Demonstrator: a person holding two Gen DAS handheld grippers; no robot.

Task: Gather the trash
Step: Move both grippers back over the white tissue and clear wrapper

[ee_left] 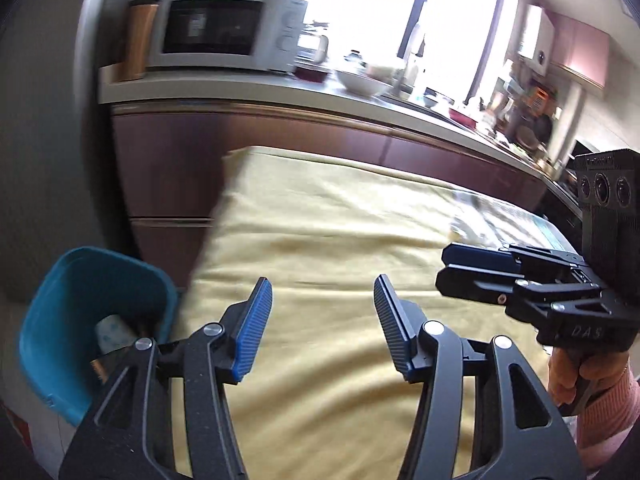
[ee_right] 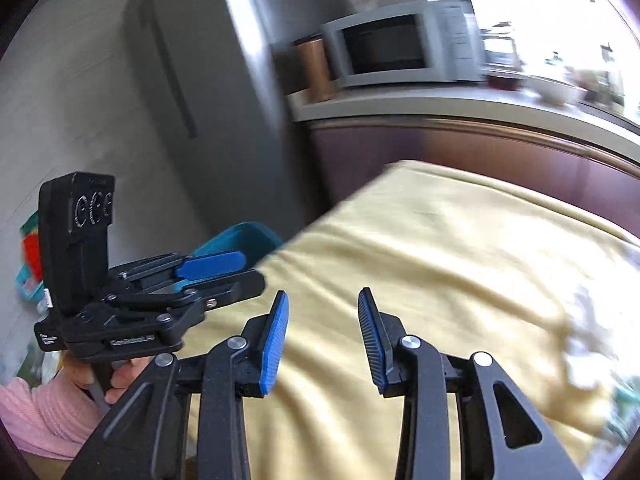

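While both grippers hang over the yellow cloth (ee_left: 340, 216) on the table, nothing sits between their blue pads. The left gripper (ee_left: 323, 320) is open wide. The right gripper (ee_right: 322, 328) is open a bit less. A teal trash bin (ee_left: 68, 320) stands low at the table's left edge, just beside the left gripper, with a crumpled paper (ee_left: 112, 332) inside. A microwave (ee_left: 224, 36) sits on the counter behind.
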